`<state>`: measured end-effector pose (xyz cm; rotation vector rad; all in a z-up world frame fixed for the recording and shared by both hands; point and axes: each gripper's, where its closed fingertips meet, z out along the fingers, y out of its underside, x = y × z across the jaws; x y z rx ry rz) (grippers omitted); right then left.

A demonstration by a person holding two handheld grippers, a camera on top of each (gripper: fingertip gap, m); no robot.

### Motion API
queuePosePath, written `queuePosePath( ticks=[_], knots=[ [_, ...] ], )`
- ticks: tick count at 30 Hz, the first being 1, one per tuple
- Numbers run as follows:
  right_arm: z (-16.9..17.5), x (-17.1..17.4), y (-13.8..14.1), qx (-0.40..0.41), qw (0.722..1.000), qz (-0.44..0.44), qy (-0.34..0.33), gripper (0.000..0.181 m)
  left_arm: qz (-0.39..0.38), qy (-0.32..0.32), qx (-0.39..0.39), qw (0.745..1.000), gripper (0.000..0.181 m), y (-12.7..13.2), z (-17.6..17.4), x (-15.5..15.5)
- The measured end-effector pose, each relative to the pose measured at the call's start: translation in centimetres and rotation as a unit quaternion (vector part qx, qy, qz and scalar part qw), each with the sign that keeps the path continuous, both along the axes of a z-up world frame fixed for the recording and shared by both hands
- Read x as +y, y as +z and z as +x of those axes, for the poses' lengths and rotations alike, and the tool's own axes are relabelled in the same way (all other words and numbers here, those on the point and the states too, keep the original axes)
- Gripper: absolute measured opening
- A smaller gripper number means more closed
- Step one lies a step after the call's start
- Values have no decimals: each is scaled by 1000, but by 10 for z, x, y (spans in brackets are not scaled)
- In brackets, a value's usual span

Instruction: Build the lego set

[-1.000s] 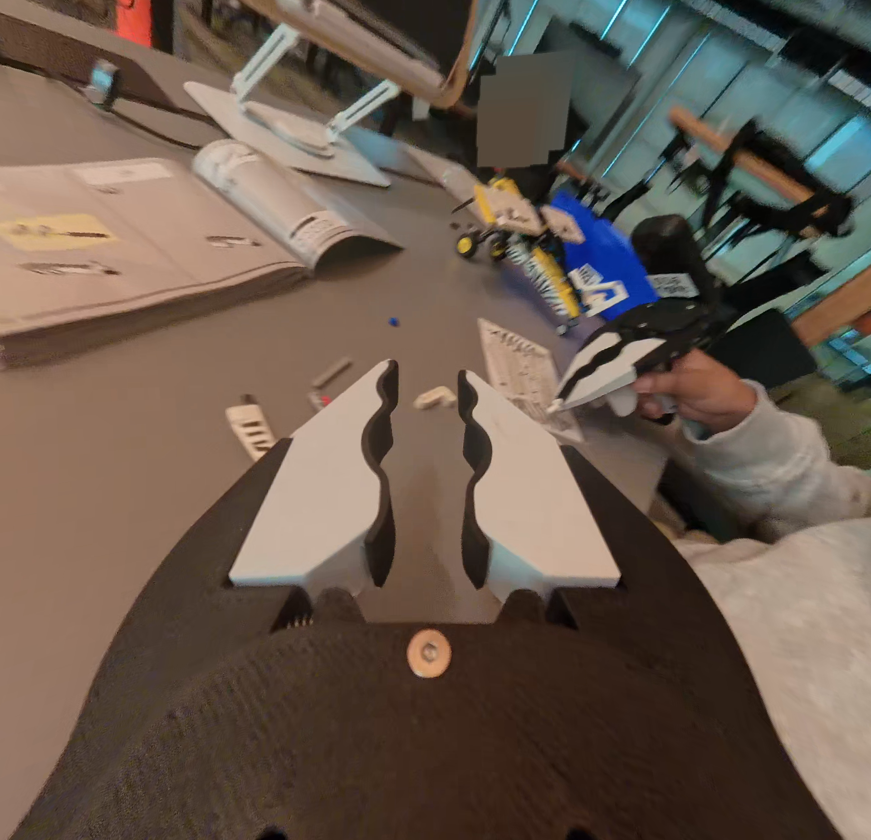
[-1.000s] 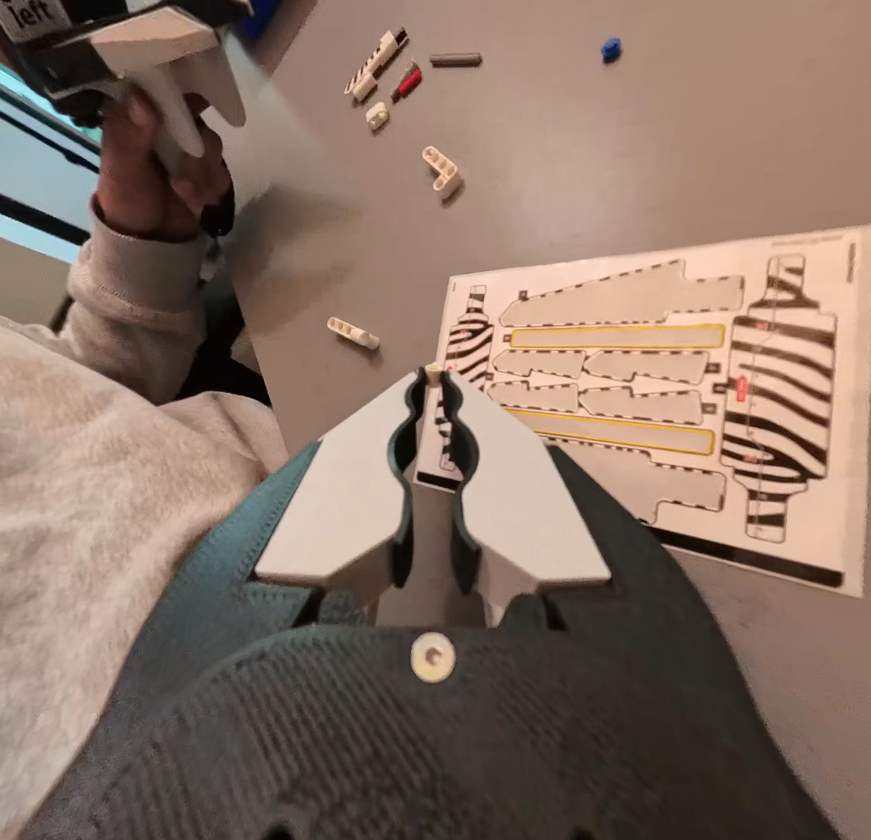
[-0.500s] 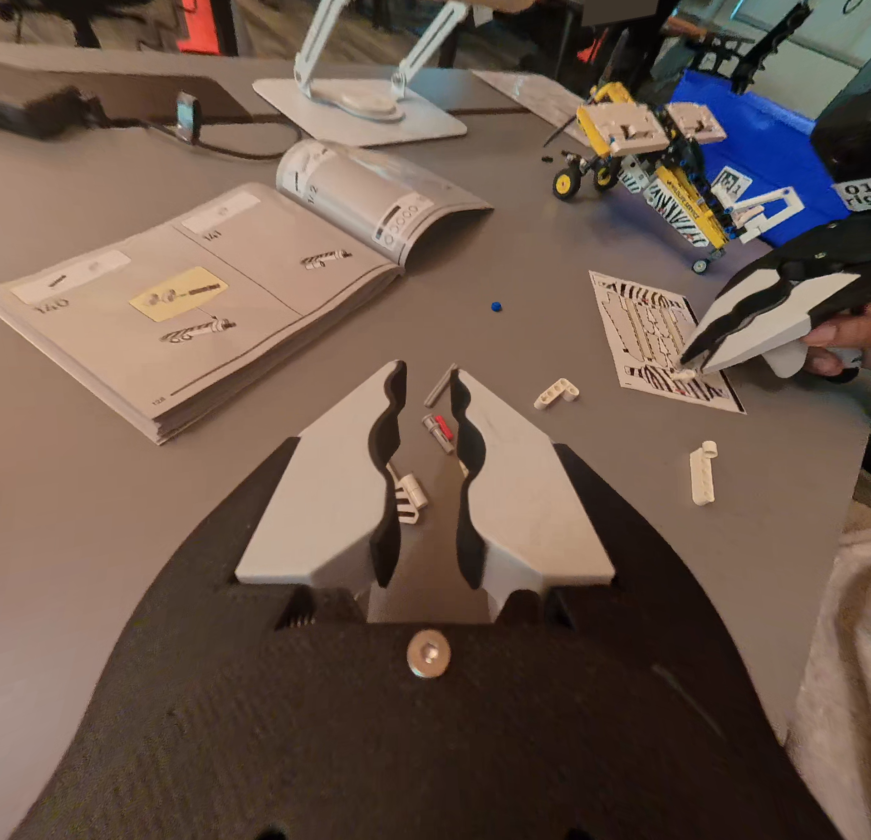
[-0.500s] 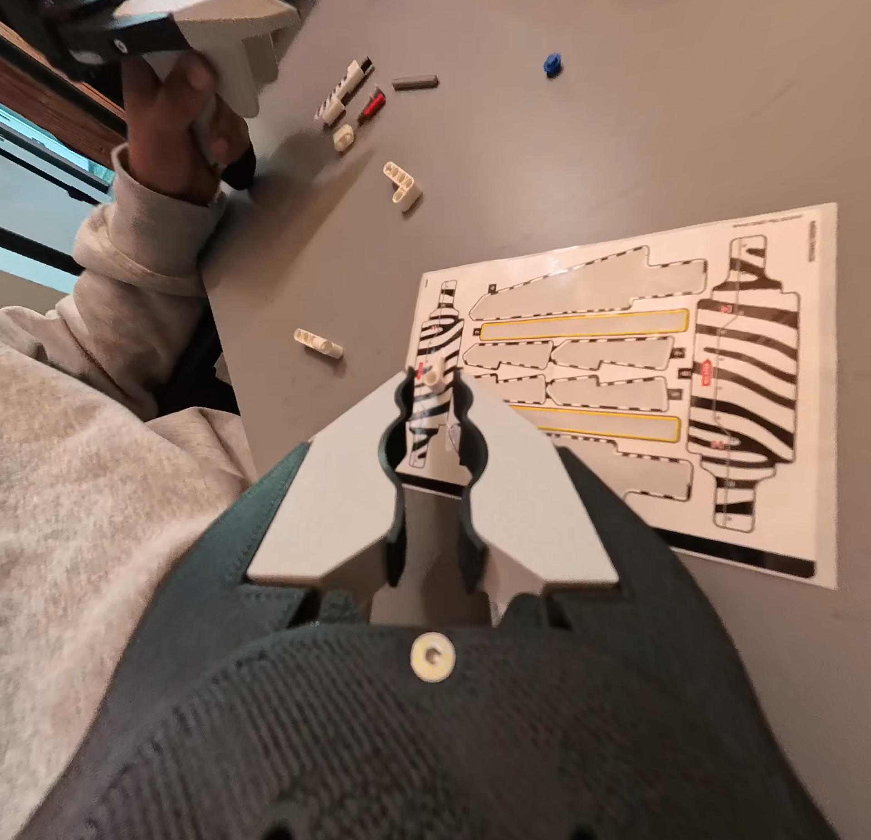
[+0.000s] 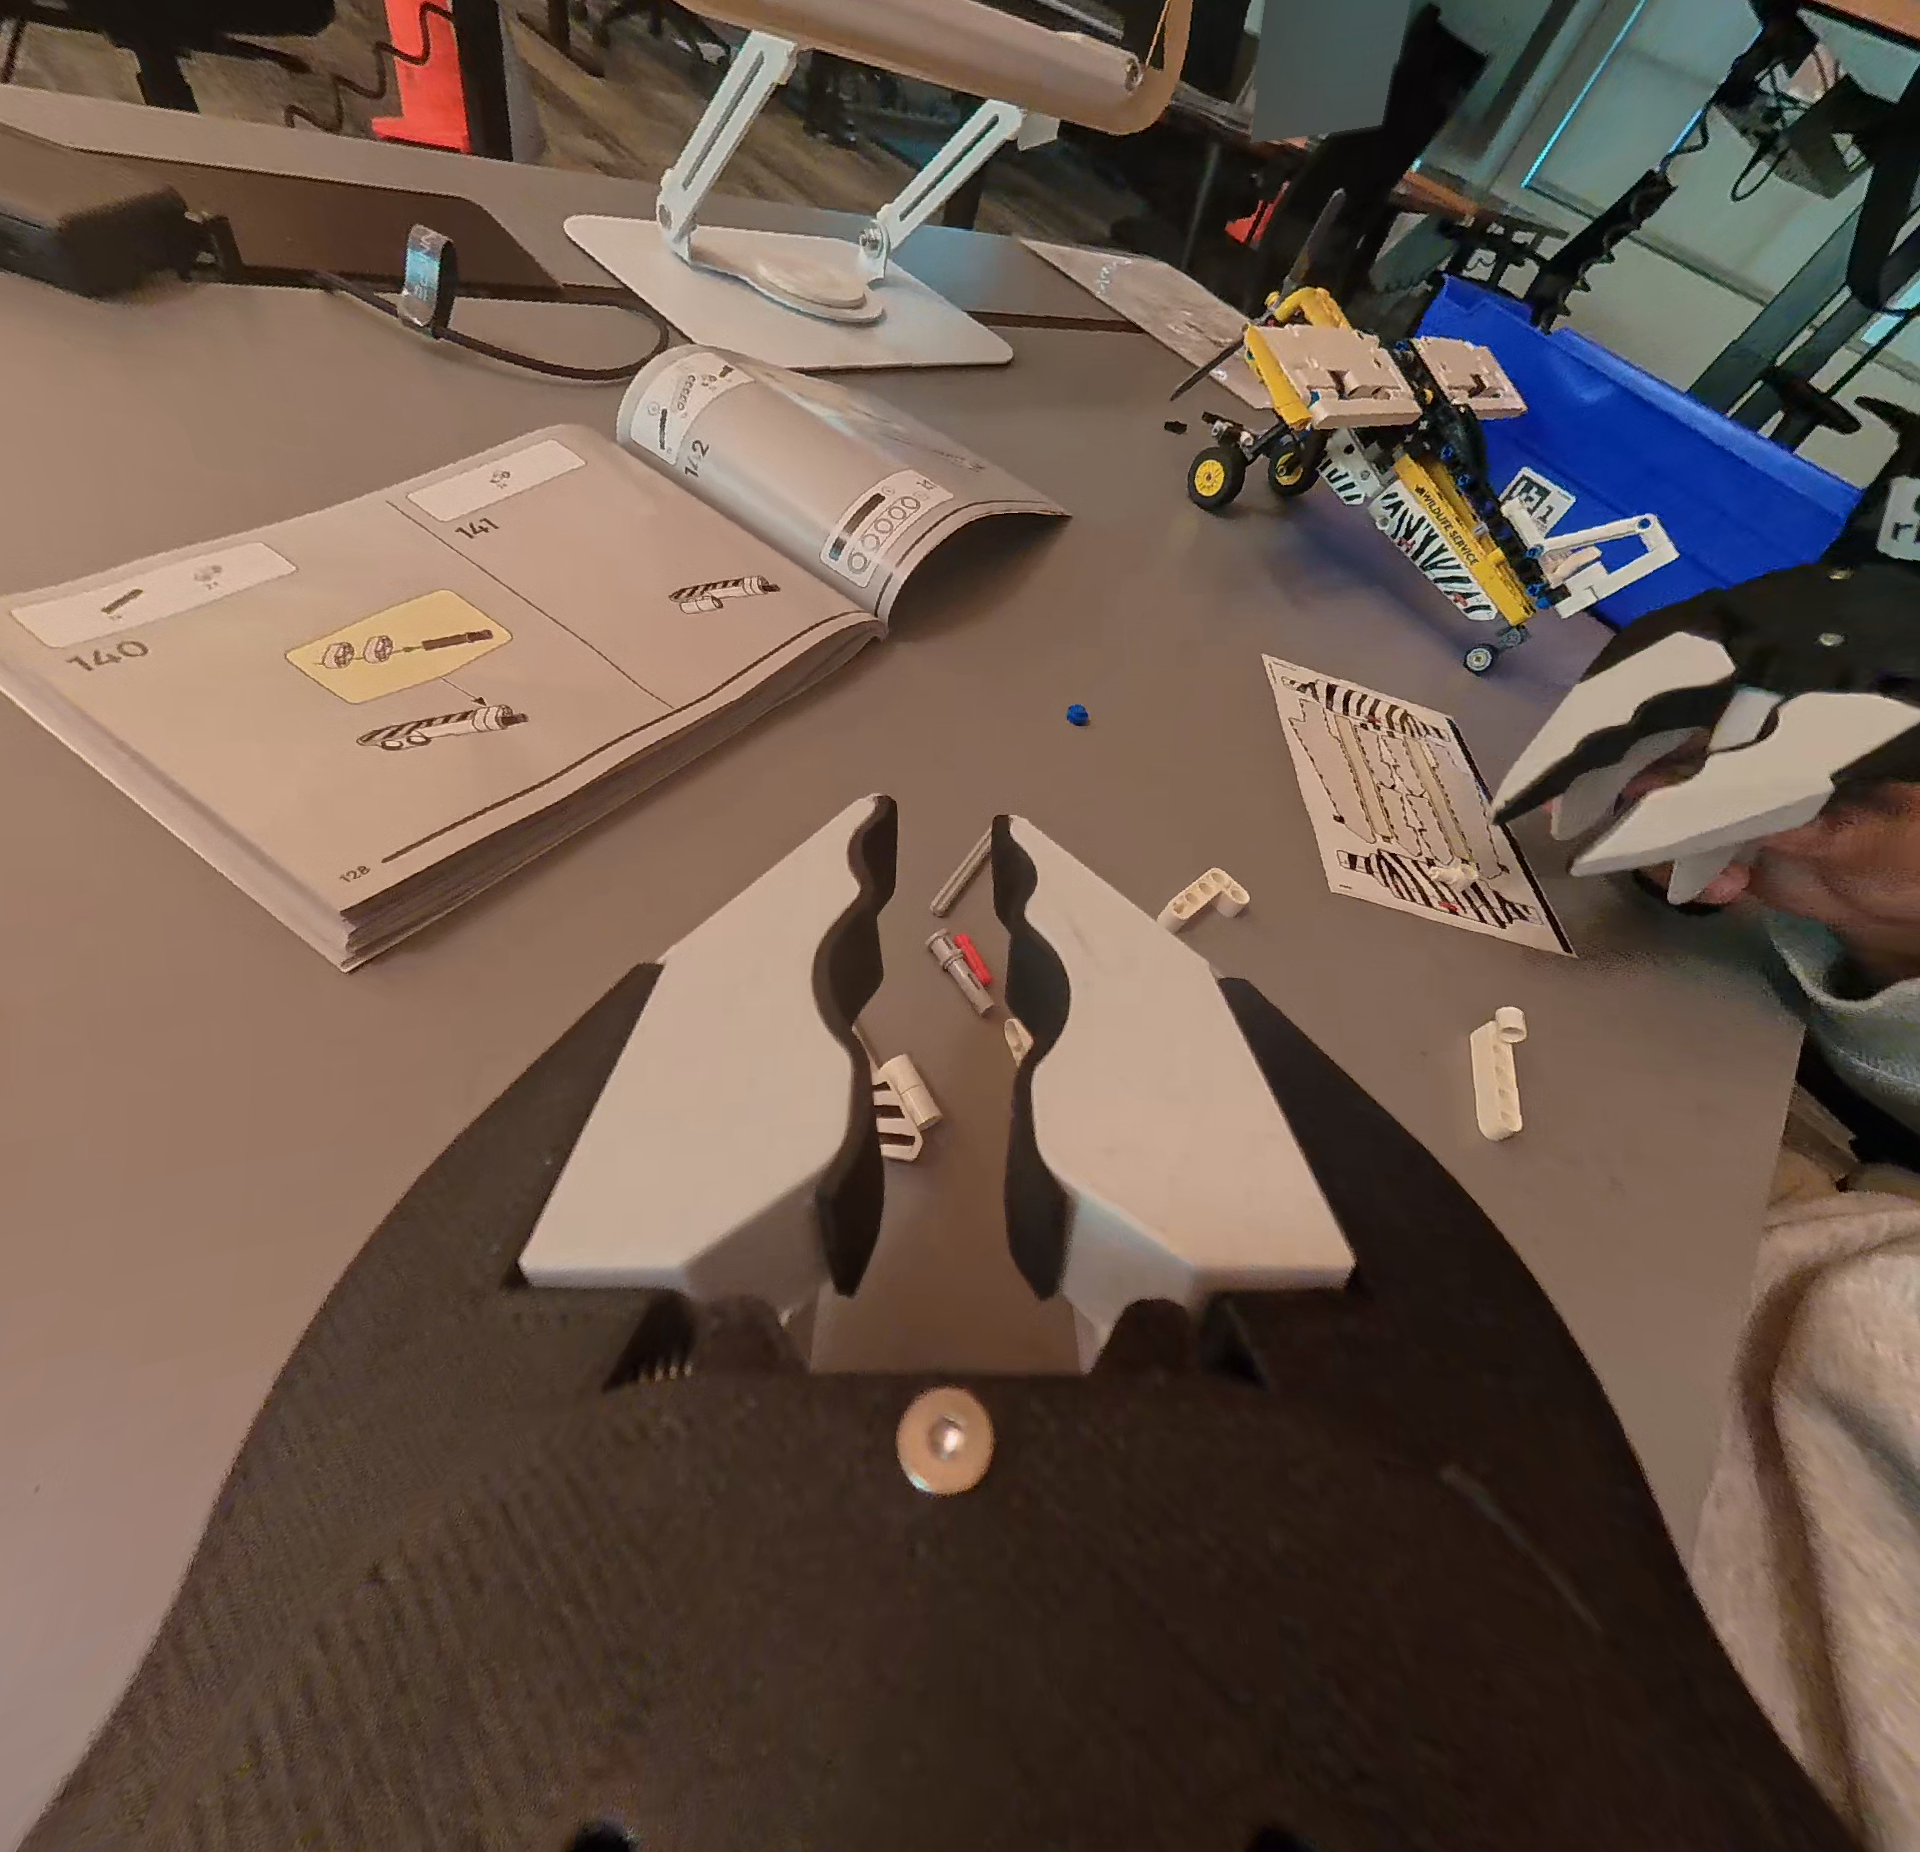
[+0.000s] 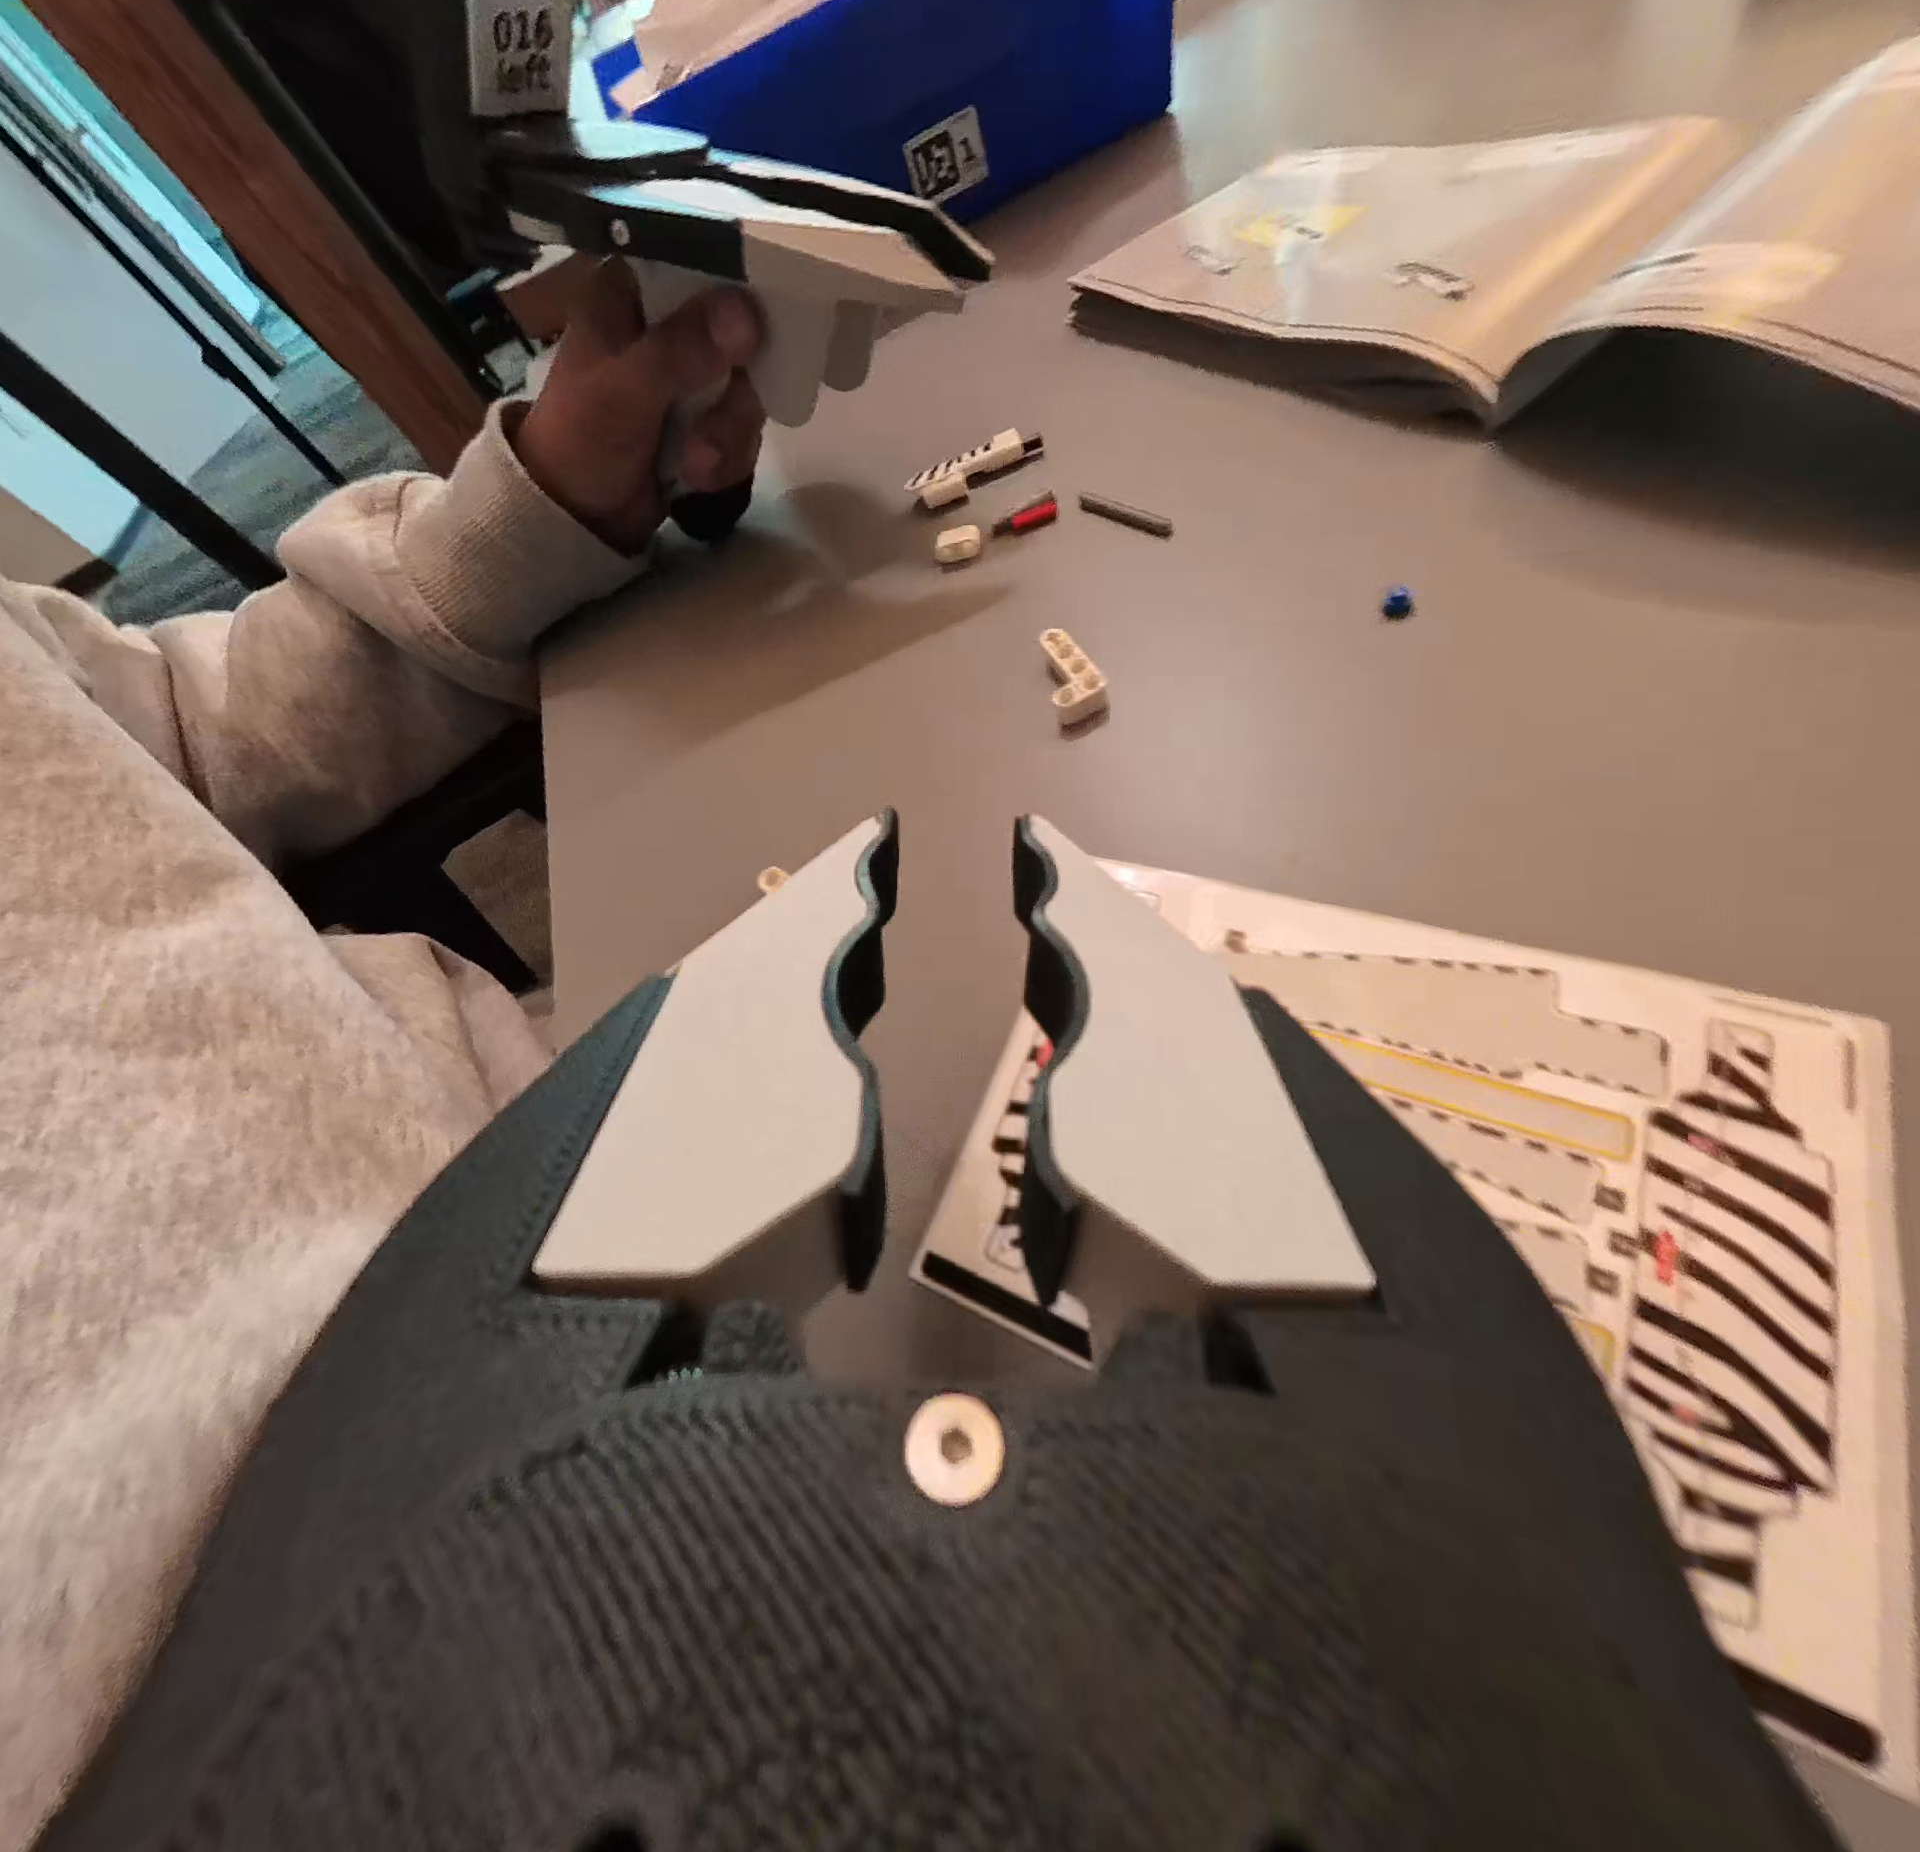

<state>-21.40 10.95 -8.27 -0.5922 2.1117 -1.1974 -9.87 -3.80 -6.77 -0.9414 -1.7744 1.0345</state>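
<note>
The left gripper [image 5: 940, 826] hangs over a small cluster of loose pieces on the grey worktop [image 5: 260, 1127], its fingers spread with nothing between them; a grey rod [image 5: 961, 872], a red-and-grey pin [image 5: 964, 966] and a striped white piece [image 5: 902, 1111] show through the gap, so it looks lined up to pick one of them. The right gripper [image 6: 954, 831] is held low over the near left corner of the sticker sheet [image 6: 1455, 1106], its fingers also spread and empty. A tiny white piece [image 5: 1452, 875] lies on the sheet's near edge, just below that gripper's tips in the left wrist view. An L-shaped white piece [image 6: 1075, 670] and a small blue stud [image 6: 1397, 602] lie apart in the open middle of the worktop, and a straight white beam [image 5: 1498, 1075] sits near the right edge. The instruction book [image 5: 416, 659] lies open at far left, probably so that the current step can be read while working. The lego set itself, a half-built yellow plane [image 5: 1392, 472] with zebra stripes, stands at the far right, well apart from both grippers, just beside a blue bin [image 5: 1662, 452]. What the bin holds cannot be told clearly; only something pale and crumpled, perhaps a bag, shows above its rim in the right wrist view.
</note>
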Motion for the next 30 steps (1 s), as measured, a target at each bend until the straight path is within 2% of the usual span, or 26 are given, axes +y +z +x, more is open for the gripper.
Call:
queuePosePath(
  ticks=[6, 10, 21, 26, 28, 30],
  knots=[
    [31, 13, -11, 53, 997, -12, 62, 23, -7, -10, 0, 1000, 18, 1, -1, 3],
    [42, 22, -23, 76, 992, 13, 95, 18, -13, -29, -6, 999, 19, 0, -5, 10],
    [54, 21, -40, 136, 984, 27, 110, 25, -4, -33, -3, 999, 21, -1, -6, 11],
    [53, 23, -50, 164, 980, 38, 104, 18, 0, -36, -4, 999, 21, -1, -6, 12],
    [51, 23, -51, 163, 981, 48, 89, 8, 1, -36, -5, 999, 22, -1, -6, 12],
    [49, 23, -51, 156, 984, 55, 69, 7, 0, -35, -3, 999, 22, -1, -6, 11]
  ],
)
